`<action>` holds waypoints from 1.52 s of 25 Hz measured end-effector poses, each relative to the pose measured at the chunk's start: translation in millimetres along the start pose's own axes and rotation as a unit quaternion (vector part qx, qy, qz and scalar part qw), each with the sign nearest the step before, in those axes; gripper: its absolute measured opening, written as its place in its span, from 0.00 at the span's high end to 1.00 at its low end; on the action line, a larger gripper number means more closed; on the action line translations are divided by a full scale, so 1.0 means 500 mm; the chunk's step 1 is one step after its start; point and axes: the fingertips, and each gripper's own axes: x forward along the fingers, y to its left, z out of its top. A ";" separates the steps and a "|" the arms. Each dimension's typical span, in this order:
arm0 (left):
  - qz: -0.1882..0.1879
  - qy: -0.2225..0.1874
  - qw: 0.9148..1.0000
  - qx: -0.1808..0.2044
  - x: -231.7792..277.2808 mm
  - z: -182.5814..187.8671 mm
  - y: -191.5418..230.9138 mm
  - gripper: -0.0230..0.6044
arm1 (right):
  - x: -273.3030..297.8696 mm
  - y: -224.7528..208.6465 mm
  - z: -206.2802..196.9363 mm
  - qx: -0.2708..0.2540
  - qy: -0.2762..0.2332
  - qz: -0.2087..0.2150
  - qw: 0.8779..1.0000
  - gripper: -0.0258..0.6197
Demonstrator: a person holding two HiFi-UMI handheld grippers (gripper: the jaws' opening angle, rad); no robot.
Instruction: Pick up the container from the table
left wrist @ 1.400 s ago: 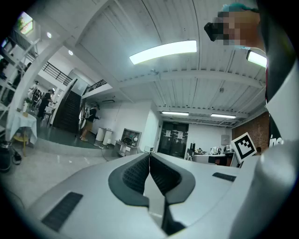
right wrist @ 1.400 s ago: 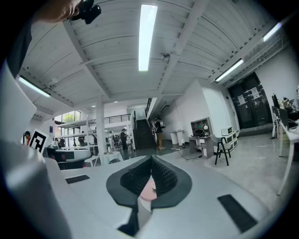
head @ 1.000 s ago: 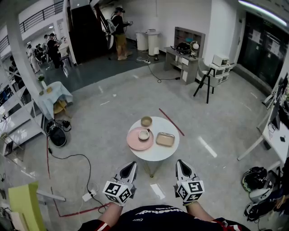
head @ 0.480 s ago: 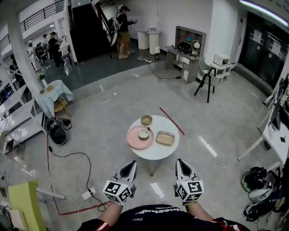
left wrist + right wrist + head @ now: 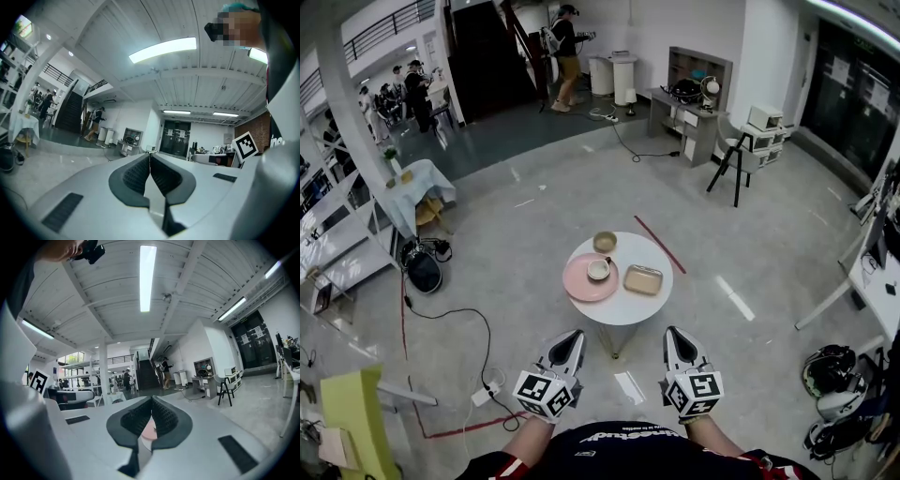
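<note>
Jaws of the left gripper (image 5: 573, 337) and right gripper (image 5: 674, 336) are pressing together, empty, on the near side of the table (image 5: 626, 311). The container (image 5: 643, 279) is lying on the table's right part, well apart from both. A cup (image 5: 598, 271) is sitting on a plate (image 5: 577, 287) to its left, with a bowl (image 5: 605, 242) at the far edge.

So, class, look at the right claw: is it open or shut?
Shut. In the right gripper view the right claw has its two jaws meeting at the tips, with nothing gripped between them.
</note>
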 end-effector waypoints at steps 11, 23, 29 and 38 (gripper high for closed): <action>0.015 0.005 1.000 0.012 0.055 -0.016 -0.074 0.92 | -0.015 -0.084 0.001 0.007 0.003 0.025 1.000 0.94; 0.034 0.020 0.999 0.023 0.077 -0.054 -0.159 0.92 | -0.052 -0.160 -0.022 0.029 0.012 0.044 0.999 0.94; 0.038 0.021 0.999 0.018 0.102 -0.064 -0.142 0.92 | -0.030 -0.175 -0.033 0.032 0.016 0.047 0.998 0.94; 0.018 0.014 1.000 0.001 0.174 -0.060 -0.081 0.92 | 0.043 -0.198 -0.029 0.028 0.027 0.028 0.999 0.94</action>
